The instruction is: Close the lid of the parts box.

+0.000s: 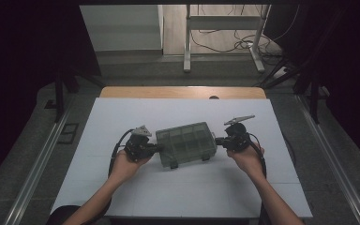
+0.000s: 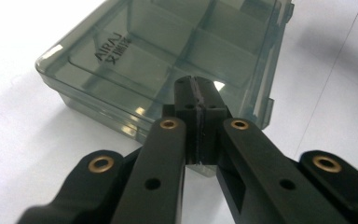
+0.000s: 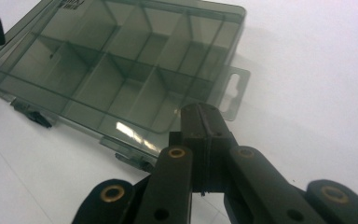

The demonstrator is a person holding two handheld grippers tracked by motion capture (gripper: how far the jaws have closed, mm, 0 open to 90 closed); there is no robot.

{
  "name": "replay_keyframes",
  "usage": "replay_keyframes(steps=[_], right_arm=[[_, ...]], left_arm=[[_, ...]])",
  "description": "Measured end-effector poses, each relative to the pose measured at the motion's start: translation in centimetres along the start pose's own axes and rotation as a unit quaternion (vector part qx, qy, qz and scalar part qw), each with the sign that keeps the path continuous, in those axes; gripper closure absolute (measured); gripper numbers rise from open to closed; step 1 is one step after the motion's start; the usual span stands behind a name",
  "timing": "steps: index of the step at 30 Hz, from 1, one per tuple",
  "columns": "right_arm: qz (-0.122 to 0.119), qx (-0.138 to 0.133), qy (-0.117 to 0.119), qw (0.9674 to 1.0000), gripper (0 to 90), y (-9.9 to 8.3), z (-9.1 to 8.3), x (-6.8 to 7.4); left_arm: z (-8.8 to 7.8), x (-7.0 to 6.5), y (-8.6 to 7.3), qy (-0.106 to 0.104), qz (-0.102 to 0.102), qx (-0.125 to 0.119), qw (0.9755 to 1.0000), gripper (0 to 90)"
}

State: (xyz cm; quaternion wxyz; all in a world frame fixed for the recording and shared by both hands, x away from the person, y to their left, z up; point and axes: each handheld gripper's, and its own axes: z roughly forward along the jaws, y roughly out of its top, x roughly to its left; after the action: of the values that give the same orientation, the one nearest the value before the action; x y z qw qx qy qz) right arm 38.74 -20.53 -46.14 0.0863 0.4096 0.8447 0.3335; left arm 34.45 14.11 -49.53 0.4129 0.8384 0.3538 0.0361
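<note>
A see-through grey box (image 1: 186,143) with little compartments lies in the middle of the white table (image 1: 122,197), lid closed. The left gripper (image 1: 155,148) is at the box's 9 o'clock end, its jaws pressed together against that end. The right gripper (image 1: 217,140) is at the 3 o'clock end, jaws pressed together too, beside the box's hang tab (image 3: 233,91).

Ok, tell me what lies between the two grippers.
The smoky clear compartment box lies between the left gripper and the right gripper in the high view, one at each end.
</note>
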Motion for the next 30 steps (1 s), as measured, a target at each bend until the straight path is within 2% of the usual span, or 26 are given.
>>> replay_keyframes(steps=[3,10,15,20,22,25,30], right_arm=[[-0.012,0.003,0.007,0.9999,88.7,0.0,0.3,0.4],[-0.013,0.008,0.010,0.9998,88.8,-0.1,0.7,0.7],[-0.016,0.015,0.003,0.9998,88.9,-0.3,1.1,0.9],[-0.026,0.016,-0.005,0.9995,88.8,-0.3,1.2,1.2],[-0.024,0.016,-0.003,0.9996,88.9,-0.3,1.2,1.1],[-0.023,0.017,-0.003,0.9996,88.9,-0.3,1.1,1.2],[-0.026,0.018,-0.005,0.9995,88.8,-0.3,1.1,1.2]], left_arm=[[0.2,-0.3,-0.2,0.002,0.003,0.004,1.0000,89.5],[0.4,-0.4,-0.6,0.000,0.000,0.007,1.0000,89.2],[0.3,-0.5,-0.9,-0.005,-0.002,0.006,1.0000,89.1],[0.0,-1.3,-1.3,-0.012,0.002,0.010,0.9999,88.9],[-0.3,-2.2,-1.7,-0.019,0.007,0.014,0.9997,88.9],[-0.4,-2.9,-2.2,-0.023,0.013,0.022,0.9994,88.9],[0.4,-3.7,-3.1,-0.025,0.016,0.055,0.9980,88.9]])
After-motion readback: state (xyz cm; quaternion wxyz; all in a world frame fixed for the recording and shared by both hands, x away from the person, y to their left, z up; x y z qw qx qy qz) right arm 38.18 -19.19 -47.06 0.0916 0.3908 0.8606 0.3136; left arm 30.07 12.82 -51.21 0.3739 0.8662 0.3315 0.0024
